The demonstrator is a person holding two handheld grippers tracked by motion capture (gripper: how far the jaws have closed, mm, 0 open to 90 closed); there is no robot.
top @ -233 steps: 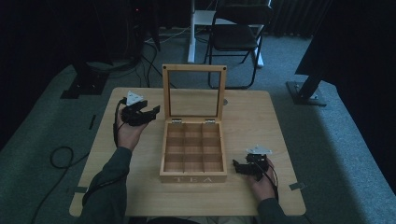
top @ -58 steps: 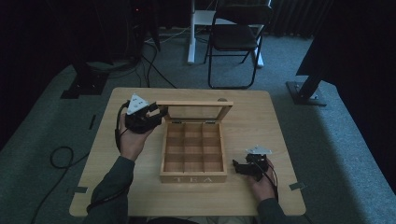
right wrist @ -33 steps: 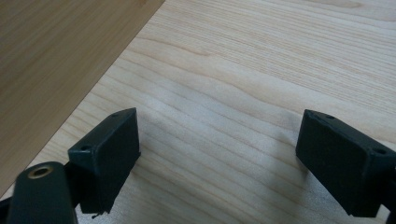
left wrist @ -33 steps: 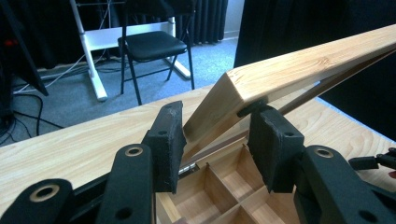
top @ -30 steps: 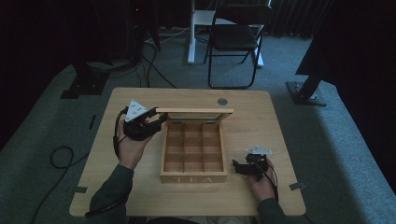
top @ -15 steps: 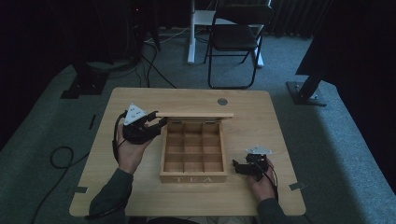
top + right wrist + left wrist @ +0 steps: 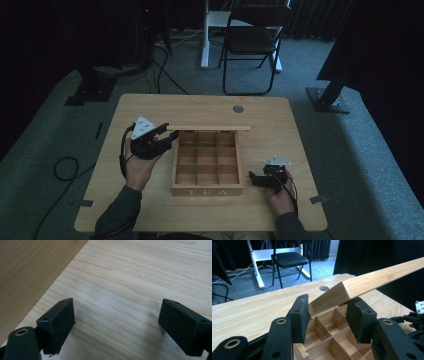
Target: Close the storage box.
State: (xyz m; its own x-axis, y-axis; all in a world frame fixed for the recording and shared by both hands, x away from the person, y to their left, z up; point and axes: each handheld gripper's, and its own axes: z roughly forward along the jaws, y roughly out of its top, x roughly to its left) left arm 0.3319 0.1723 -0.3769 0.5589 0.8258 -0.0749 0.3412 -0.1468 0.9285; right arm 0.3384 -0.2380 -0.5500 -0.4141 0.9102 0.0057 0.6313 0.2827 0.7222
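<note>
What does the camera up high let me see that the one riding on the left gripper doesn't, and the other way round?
The high view takes in both hands, the right gripper resting open on the table, and the word TEA on the box front. The left gripper view shows up close how the lid's corner sits between the left gripper jaws. Both show the lid, the box's empty compartments and the black chair.

Between the matt black, slightly grainy fingers [image 7: 300,317] of the left gripper [image 7: 329,320], the tea box lid [image 7: 372,281] is seen as pale unvarnished wood with fine grain. Below them, the tea box [image 7: 206,167] dividers are of the same bare wood. Under the right gripper's [image 7: 120,325] matt fingers [image 7: 58,322], the worktop [image 7: 140,272] is smooth, light wood-grain.
</note>
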